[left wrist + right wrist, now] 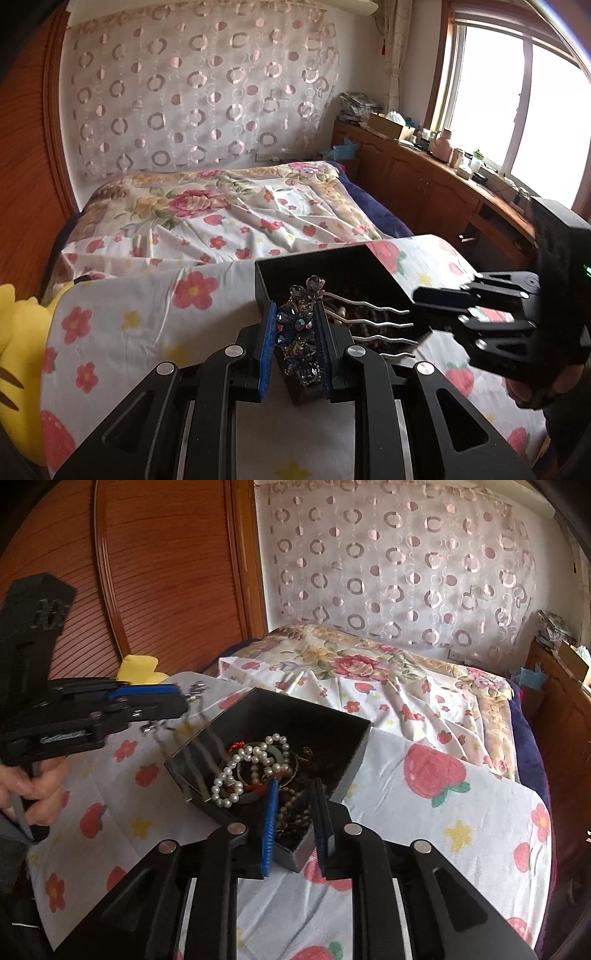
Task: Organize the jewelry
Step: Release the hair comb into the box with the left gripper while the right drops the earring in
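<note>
My left gripper (pixel 297 332) is shut on a blue rhinestone hair comb (pixel 299 328), whose silver prongs (pixel 380 325) point right over the near-left edge of a black jewelry box (pixel 266 284). In the right wrist view the left gripper (pixel 177 698) holds the blurred comb (pixel 192 701) above the box's left corner. The box (pixel 354 753) holds a pearl necklace (pixel 240 764), a dark bangle and beads. My right gripper (pixel 293 808) straddles the box's near corner wall, jaws slightly apart. It also shows at the box's right corner in the left wrist view (pixel 454 299).
The box sits on a board covered with a strawberry and flower cloth (pixel 461 812) at the foot of a bed (pixel 221 206). A yellow plush toy (pixel 14 354) lies at the left. A wooden counter with clutter (pixel 443 155) runs under the window.
</note>
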